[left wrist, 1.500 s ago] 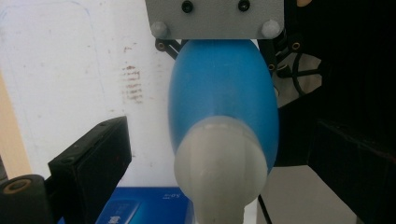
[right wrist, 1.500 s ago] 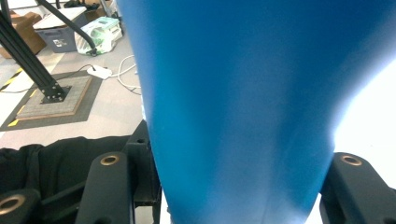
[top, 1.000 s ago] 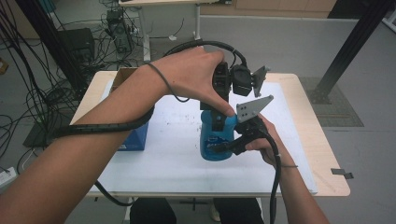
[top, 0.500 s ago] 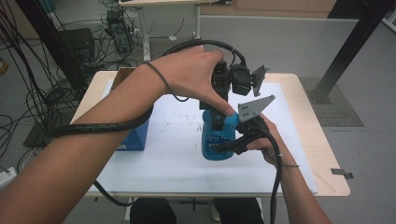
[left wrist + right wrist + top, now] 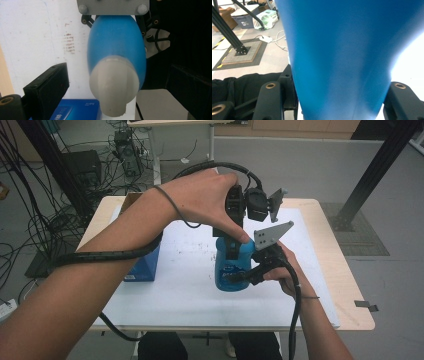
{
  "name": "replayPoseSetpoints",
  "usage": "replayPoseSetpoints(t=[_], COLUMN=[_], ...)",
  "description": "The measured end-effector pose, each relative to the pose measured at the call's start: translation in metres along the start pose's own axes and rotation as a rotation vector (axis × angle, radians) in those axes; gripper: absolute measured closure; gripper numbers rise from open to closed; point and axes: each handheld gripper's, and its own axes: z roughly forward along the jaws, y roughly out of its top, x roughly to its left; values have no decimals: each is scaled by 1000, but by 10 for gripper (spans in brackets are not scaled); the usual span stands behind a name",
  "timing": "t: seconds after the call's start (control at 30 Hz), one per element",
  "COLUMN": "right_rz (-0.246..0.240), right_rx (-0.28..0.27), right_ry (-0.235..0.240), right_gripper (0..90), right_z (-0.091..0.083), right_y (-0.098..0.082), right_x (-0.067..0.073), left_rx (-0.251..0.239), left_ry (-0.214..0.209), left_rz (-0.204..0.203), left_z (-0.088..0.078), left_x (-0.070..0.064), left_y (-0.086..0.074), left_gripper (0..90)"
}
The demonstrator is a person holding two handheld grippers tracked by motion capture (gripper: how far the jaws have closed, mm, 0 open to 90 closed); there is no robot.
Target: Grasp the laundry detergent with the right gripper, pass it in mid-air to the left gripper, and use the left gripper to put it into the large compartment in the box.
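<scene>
Almost nothing has changed over the last second: compared with the earlier high views, both hands, both grippers and the bottle sit in the same places. In the centre of the high view, a blue plastic bottle (image 5: 234,270) stands upright on the white table (image 5: 165,285). The right gripper (image 5: 244,276), coming in from the lower right of the frame, is pinching the bottle's body; in the right gripper view the blue wall fills the gap between its two black jaws, which press it from either side. The left gripper (image 5: 232,251) hangs above, pointing down at the bottle's top. In the left gripper view its jaws stand spread, one at each lower corner, with the bottle's pale cap (image 5: 113,83) between them and not touched (the cap looks still in place). A blue box (image 5: 142,267) lies on the table to the left of the bottle. The stillness suggests a pause before the left jaws close on the cap, probably to unscrew it while the right gripper steadies the bottle.
</scene>
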Motion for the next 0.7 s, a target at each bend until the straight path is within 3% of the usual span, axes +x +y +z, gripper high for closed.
replayPoseSetpoints(t=[0.7], right_rz=[-2], right_rx=[-10], right_ry=[-2], right_gripper=[420], right_z=[-1], right_y=[-2], right_x=[2], left_rx=[-2], left_ry=[0], left_rz=[-3], left_z=[1], left_x=[-2], left_y=[1], left_gripper=[54])
